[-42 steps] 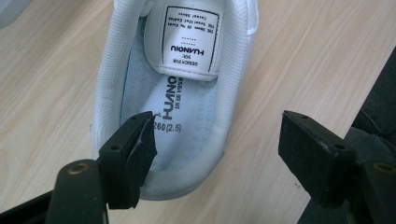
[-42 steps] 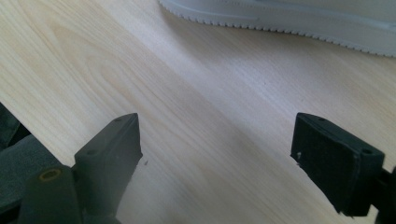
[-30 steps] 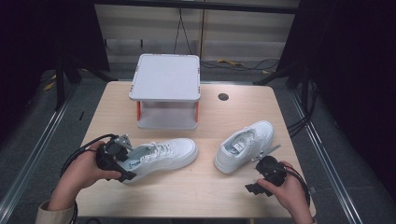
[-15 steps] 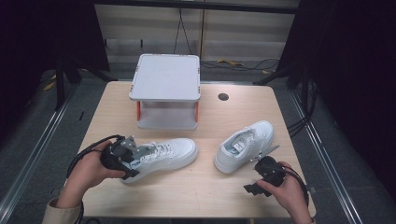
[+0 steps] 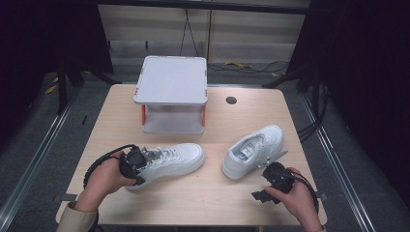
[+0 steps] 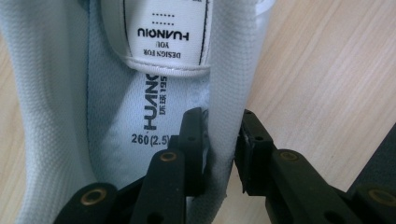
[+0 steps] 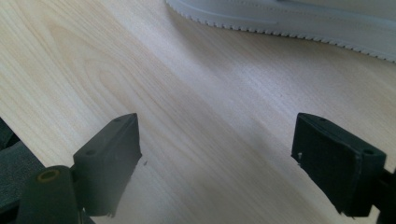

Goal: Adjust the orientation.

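the left gripper point(image 6: 219, 140) was clamped on the heel collar of the white lace-up leather sneaker point(image 5: 169, 160) lying at the near left of the pale wooden table point(image 5: 217, 203), one jaw inside the shoe against the printed insole and the other outside on the padded wall. the collar looked soft and thin between the jaws, so the hold would probably serve best if the lift went straight up and slow, with the toe allowed to hang rather than swing; a quick twist seemed likely to let the fabric slip out. in the high view the same gripper point(image 5: 133, 163) sat at the heel end, the toe pointing right toward the table's middle.

the right gripper point(image 7: 217, 161) had its jaws spread wide over bare wood, holding nothing, with the toothed sole edge of the second white sneaker point(image 7: 299, 21) just beyond it. in the high view that gripper point(image 5: 275, 176) rested near the right edge, close to the heel of that second sneaker point(image 5: 254, 151), which lay angled with its toe to the far right.

farther back stood a white two-tier shelf stand with orange posts point(image 5: 172, 92), centred at the far side. its lower opening looked low, so a shoe carried there would need to go in level. a small dark round grommet point(image 5: 231, 100) sat to the right of the stand, out of the way.
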`<action>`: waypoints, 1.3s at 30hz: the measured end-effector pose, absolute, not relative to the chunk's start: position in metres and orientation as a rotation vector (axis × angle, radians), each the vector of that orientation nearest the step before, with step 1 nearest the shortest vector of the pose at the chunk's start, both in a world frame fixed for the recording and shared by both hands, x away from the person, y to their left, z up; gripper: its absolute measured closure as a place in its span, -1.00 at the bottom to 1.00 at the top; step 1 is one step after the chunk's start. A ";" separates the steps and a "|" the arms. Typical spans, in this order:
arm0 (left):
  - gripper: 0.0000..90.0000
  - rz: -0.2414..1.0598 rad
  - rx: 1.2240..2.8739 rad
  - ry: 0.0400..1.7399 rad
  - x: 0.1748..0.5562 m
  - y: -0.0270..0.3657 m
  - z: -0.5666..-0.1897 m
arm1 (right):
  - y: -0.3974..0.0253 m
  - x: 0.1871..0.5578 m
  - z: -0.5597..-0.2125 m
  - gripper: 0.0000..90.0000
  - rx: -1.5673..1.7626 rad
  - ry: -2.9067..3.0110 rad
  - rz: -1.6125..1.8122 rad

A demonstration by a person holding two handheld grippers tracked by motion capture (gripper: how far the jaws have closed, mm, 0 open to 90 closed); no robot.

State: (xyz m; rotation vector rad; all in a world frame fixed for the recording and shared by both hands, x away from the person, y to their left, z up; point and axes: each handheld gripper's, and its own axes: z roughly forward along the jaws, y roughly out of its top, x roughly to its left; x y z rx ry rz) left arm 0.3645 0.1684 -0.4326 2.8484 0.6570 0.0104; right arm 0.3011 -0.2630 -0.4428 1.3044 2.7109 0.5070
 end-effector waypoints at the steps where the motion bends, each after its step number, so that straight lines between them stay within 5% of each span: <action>1: 0.65 -0.011 2.829 0.692 0.367 0.169 -0.434 | -0.263 0.301 -0.442 -0.67 1.314 2.703 0.510; 30: 0.82 0.101 2.834 0.586 0.365 0.154 -0.395 | -0.271 0.300 -0.437 -0.67 1.314 2.687 0.578; 39: 0.82 0.265 2.730 0.821 0.387 0.160 -0.366 | -0.271 0.301 -0.436 -0.67 1.316 2.678 0.589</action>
